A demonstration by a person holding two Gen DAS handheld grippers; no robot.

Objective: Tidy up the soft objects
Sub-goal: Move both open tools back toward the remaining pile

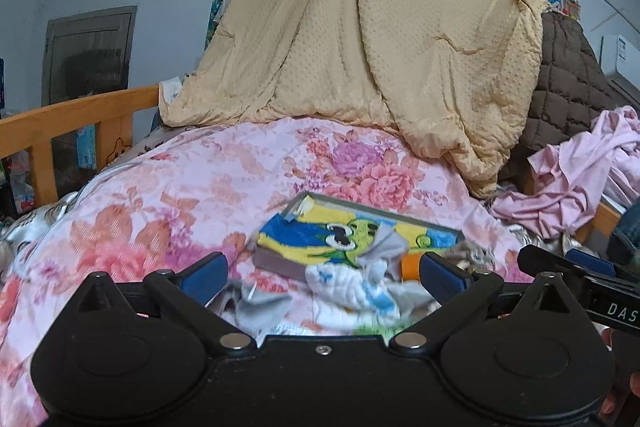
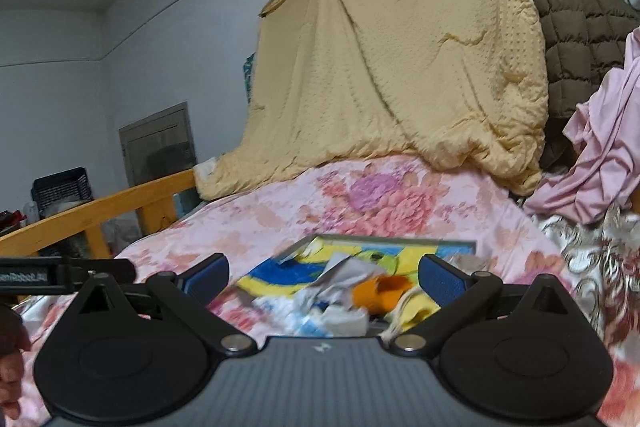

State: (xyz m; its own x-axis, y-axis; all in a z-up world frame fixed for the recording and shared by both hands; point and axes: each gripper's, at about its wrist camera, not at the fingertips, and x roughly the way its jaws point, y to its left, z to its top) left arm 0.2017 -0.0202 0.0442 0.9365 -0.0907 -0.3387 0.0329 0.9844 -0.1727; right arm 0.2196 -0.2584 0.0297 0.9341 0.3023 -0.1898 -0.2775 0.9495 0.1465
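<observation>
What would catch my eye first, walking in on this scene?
Probably the big yellow dotted quilt hung like a tent against the back wall, above the pink floral bedspread. Next, the small heap of cloths on a bright cartoon towel lying on a flat box, right in front of the wide-open left gripper and right gripper.

We read only the white letters "DAS" on the black bar of the right gripper (image 1: 592, 277), at lower right.
</observation>
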